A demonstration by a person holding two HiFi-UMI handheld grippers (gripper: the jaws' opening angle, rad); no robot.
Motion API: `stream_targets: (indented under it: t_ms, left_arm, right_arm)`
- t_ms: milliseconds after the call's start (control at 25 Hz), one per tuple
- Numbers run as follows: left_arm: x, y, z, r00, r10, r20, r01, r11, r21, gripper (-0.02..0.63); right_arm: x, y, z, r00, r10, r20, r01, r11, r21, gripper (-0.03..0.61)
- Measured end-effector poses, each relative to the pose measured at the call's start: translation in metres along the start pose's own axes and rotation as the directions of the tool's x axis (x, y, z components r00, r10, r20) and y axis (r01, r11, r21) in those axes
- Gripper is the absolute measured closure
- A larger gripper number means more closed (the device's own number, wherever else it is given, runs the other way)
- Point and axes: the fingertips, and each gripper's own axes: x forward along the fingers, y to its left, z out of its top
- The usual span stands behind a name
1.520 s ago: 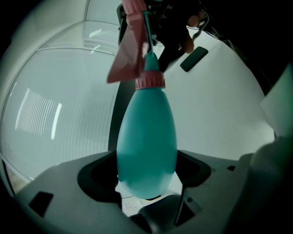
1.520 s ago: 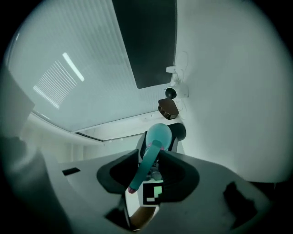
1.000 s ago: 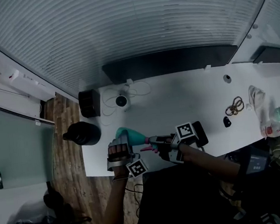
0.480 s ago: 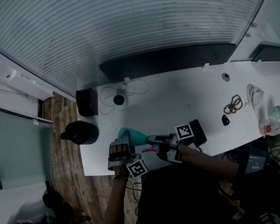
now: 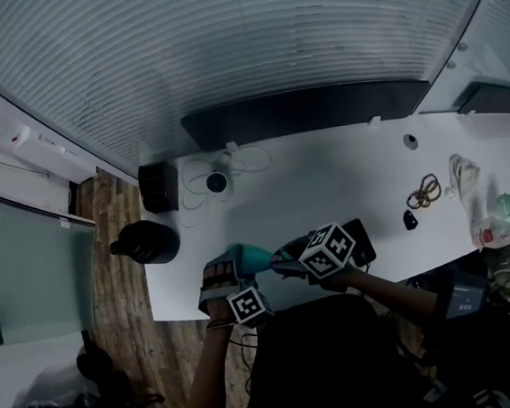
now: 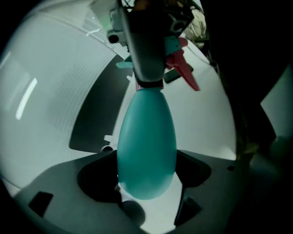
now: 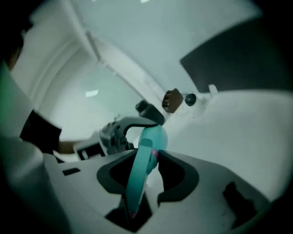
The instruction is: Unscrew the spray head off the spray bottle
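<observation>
Right gripper rolled over, jaws clamping spray head, left gripper jaws gripping spray bottle.

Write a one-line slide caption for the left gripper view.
Left gripper clamps the body of the teal spray bottle while the right gripper holds its spray head.
</observation>
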Motion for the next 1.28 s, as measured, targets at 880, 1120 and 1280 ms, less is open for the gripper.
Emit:
stream_targets:
  t_ms: [880,1120,1280]
  left_arm:
    - [-0.017,-0.039,0.033,0.885,-0.257,0.389,0.398,0.851,-0.344,0.242]
    - [-0.012,-0.018,-0.006,0.918,-0.065,0.390,0.300,0.757,-0.581,0.241]
    - [-0.035,0.004,-0.020,0.882,0.138,0.451,0.265,0.645,-0.716,0.241]
  right_arm:
    - [-0.032,0.030,-0.011,0.901,-0.423,-0.095,-0.108,-0.008,-0.994,0.451]
    - [-0.077,0.033,0.019,0.931,-0.364,0.000,0.054,0.138,-0.989,0.451]
    - [-0.109,0.036,0.026,0.937,-0.341,0.080,0.161,0.219,-0.962,0.451]
